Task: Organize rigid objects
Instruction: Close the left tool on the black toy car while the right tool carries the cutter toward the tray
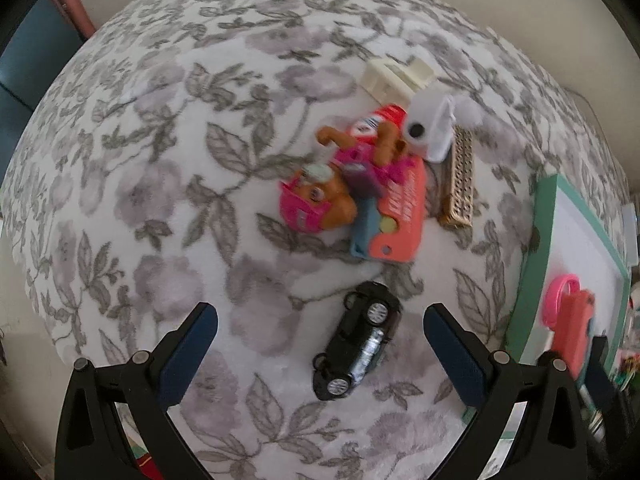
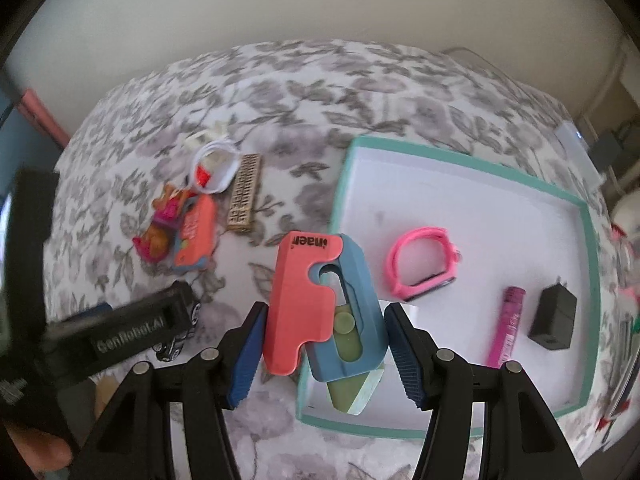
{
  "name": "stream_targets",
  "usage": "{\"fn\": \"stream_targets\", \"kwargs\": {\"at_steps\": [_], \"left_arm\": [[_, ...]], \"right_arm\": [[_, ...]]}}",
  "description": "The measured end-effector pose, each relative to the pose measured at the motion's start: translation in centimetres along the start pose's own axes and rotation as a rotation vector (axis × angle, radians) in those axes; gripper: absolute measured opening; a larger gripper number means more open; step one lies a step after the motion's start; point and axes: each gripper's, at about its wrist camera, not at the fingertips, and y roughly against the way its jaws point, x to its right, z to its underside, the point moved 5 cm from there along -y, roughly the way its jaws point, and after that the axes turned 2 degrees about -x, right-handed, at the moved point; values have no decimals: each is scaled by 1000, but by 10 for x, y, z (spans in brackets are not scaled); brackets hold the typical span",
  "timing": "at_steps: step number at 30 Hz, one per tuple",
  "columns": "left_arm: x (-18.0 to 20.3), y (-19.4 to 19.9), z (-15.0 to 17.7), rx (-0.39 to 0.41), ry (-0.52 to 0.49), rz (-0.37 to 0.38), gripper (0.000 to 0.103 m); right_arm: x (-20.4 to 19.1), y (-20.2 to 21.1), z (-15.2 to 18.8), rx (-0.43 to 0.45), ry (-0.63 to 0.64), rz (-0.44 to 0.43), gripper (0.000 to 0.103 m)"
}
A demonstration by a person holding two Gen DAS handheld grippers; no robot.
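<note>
Right gripper (image 2: 324, 344): jaws are clamping the coral-and-blue plastic toy cutter (image 2: 320, 304) by its two long flat sides, holding it over the near edge of the teal-rimmed white cardboard tray (image 2: 591, 240).
Left gripper (image 1: 320, 344): jaws are standing wide apart, gripping nothing, hovering above the black die-cast toy car (image 1: 358, 342).
Toy car: lying on the floral-print bedspread (image 1: 160, 160), angled between the jaws; probably dense, stiff and smooth, so the flat door sides look the safest hold, since wheels may roll.
Toy cutter: appearing light and rigid; its pale green blade tip is protruding below the grip.
Middle pile: pink-helmeted brown pup figure (image 1: 320, 200), a second coral cutter (image 1: 396, 216) and gold perforated bar (image 1: 460, 180) are touching or overlapping.
Tray contents: pink plastic wristband (image 2: 424, 268), magenta tube (image 2: 508, 324), black plug adapter (image 2: 554, 322).
Hard to make out: the white objects at the pile's far end are blurring; a red item is partly hidden beneath them.
</note>
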Motion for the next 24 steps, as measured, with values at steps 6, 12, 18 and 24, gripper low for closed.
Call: {"fn": "stream_targets", "kwargs": {"at_steps": [6,12,18,24], "left_arm": [[27,-7,6,-15,-83,-30,100],[48,-16,12,-42,-121,-40,72],[57,-27,20,-61,-139,-31,49],[65,-24,23,-50,-164,-26,37]], "right_arm": [[18,4,-2,1,-55,-13,62],[22,3,0,-8,-61,-12,62],[22,3,1,-9,-64,-14,62],[25,3,1,-14,-74,-19,62]]}}
